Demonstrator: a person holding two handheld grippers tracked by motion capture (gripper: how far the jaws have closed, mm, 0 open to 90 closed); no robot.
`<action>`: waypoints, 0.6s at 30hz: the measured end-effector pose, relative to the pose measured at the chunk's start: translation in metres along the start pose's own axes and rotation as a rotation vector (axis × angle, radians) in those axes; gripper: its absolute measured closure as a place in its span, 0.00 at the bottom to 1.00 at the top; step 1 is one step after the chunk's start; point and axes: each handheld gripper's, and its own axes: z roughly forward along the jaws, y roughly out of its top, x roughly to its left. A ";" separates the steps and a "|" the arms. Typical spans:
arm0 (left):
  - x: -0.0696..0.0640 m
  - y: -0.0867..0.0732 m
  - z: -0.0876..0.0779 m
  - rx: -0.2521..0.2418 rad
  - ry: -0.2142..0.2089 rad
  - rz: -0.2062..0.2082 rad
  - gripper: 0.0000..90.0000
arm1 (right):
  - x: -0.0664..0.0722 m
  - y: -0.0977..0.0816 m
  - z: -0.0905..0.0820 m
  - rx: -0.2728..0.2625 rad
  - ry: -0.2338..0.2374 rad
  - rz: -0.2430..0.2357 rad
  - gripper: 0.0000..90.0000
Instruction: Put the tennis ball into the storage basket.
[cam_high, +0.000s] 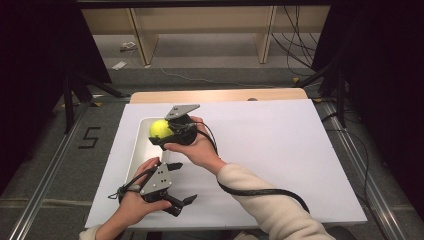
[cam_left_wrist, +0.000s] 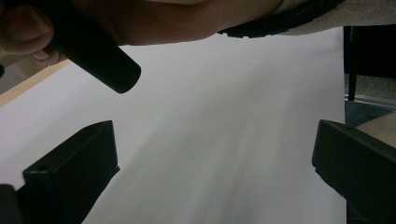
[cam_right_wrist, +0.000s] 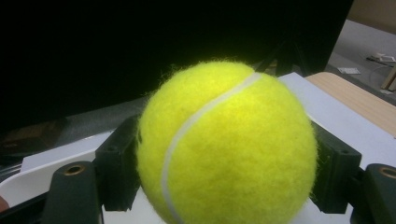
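- Right gripper (cam_high: 162, 134) has its jaws clamped on either side of a yellow tennis ball (cam_high: 160, 128), so it's properly pinched, held up over the far end of the white tray (cam_high: 136, 150).
- Left gripper (cam_high: 181, 182) sits near the tray's closer end, jaws spread wide with nothing between them, just white table sheet (cam_left_wrist: 224, 140) underneath.
- Right hand (cam_high: 197, 147) reaches across above it.
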 end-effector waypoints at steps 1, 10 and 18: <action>0.000 0.000 0.000 0.000 0.000 0.000 0.00 | 0.000 0.000 0.001 -0.001 0.002 -0.002 0.29; 0.000 0.000 0.000 0.000 0.000 0.000 0.00 | 0.001 0.003 0.005 0.006 0.011 -0.003 0.29; 0.000 0.000 0.000 0.001 -0.002 0.001 0.00 | 0.000 0.003 0.009 0.013 0.020 -0.005 0.29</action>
